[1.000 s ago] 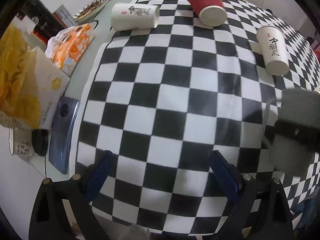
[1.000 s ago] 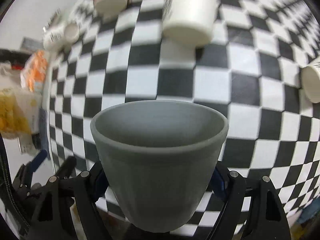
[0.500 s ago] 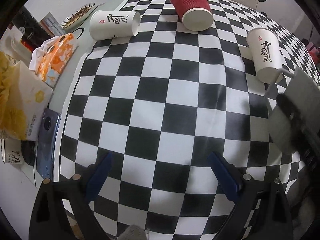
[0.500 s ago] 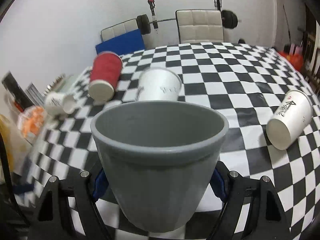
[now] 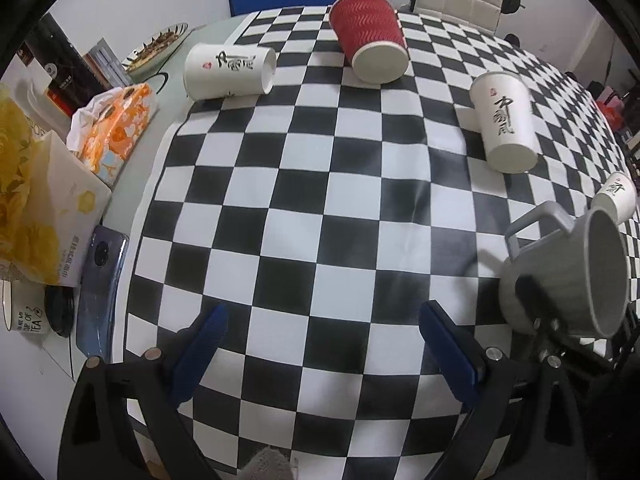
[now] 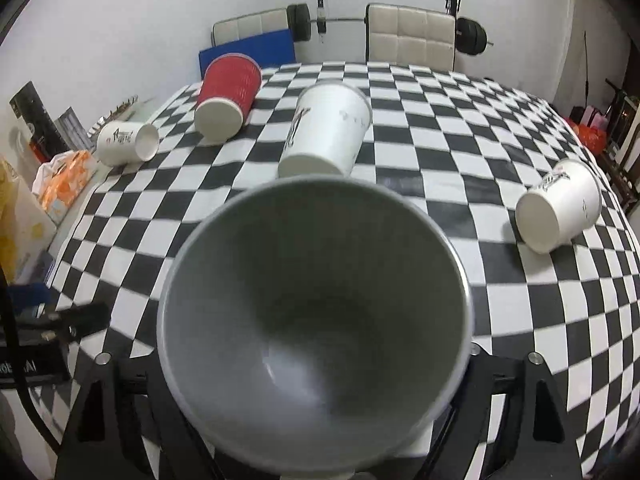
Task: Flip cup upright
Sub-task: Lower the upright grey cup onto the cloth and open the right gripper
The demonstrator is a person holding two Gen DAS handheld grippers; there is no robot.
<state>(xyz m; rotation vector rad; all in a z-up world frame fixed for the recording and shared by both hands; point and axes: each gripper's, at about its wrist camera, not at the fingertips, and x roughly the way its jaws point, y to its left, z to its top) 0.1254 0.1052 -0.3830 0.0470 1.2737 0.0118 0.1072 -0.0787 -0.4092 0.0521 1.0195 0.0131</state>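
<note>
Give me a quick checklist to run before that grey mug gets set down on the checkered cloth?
1. Right gripper shut on grey mug: ok.
2. Mug upright: not ok, its mouth tips toward the camera.
3. Mug empty: ok, the right wrist view shows a bare inside.
4. Checkered cloth below free of cups: cannot tell, the mug hides it.
5. Left gripper out of the way, jaws open: ok.

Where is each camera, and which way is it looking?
Left wrist: on the left gripper, above the checkered table, looking across it; its open blue-tipped fingers show.
Right wrist: on the right gripper, looking into the grey cup it holds; its black arms show.
Both show: grey cup, red cup, three white cups lying down.
</note>
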